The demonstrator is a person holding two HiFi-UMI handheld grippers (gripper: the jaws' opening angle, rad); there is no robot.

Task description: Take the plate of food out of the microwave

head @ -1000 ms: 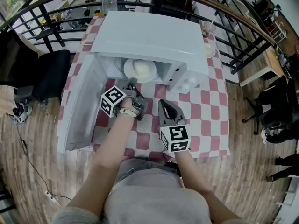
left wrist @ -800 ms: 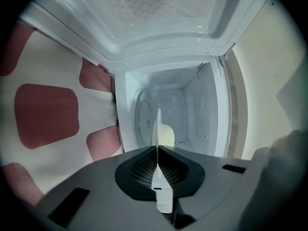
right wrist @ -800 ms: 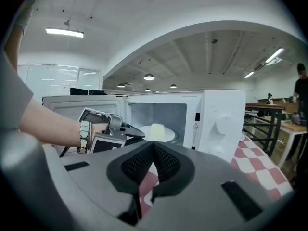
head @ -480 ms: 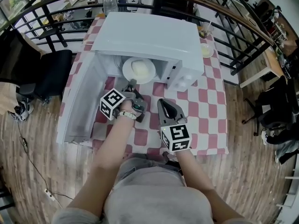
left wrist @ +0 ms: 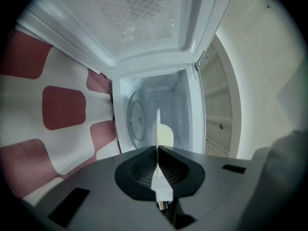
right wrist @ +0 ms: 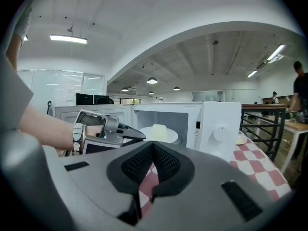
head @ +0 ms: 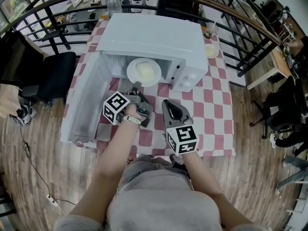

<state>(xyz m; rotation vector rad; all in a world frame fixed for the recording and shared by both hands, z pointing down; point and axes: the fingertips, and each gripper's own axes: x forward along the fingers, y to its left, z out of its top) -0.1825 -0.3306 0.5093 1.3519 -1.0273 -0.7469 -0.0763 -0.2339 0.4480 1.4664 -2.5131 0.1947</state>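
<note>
Holding round white plate of pale food (head: 143, 71) at the mouth of the open white microwave oven (head: 154, 37).
Left gripper (head: 136, 87) is clamping its near rim, plate lying straight ahead; right gripper (head: 168, 105), jaws together and empty, is hovering farther off. Left gripper view is showing that rim edge-on; head view, its round face.

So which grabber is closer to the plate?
Left. The left gripper grips the plate by its rim; the right gripper hangs back over the table, apart from it.

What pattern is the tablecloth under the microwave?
Red-and-white checked tablecloth; clearest in the head view.
</note>
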